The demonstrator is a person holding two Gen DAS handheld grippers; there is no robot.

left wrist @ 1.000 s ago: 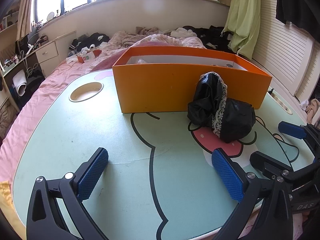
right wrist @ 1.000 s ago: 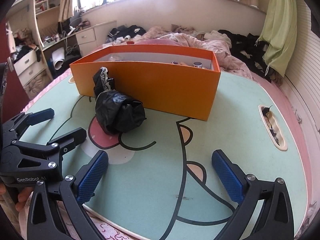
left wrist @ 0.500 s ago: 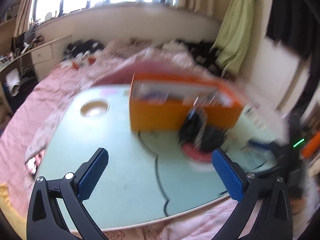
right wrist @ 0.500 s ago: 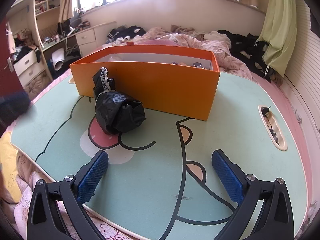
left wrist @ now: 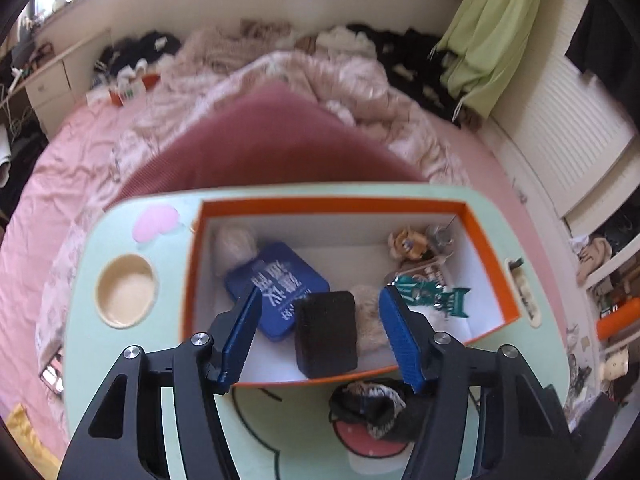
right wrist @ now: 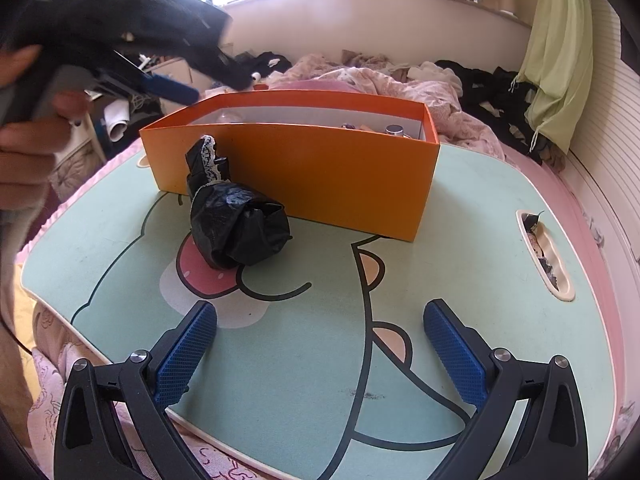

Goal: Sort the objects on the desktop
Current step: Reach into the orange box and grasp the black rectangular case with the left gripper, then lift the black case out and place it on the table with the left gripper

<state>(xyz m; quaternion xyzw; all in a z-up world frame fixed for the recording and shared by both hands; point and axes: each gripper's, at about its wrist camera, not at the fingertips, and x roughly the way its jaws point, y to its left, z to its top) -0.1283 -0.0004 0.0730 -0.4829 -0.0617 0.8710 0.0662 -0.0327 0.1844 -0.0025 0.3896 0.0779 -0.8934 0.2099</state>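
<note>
An orange box stands on the mint cartoon table. My left gripper is open and hangs high above the box, looking down into it. Inside lie a blue pouch, a black rectangular case, a fluffy white item, a green-and-white item and small trinkets. A black plastic bag with a lace edge lies on the table against the box front. My right gripper is open and empty, low over the table's near edge.
The table has a round cup recess at the left and a slot recess at the right. A pink bed with crumpled bedding surrounds the table. The left gripper and the hand holding it show high at the left in the right wrist view.
My left gripper rose from low over the table to high above the box, tilted down into it, and its jaws narrowed somewhat. The right gripper stayed still.
</note>
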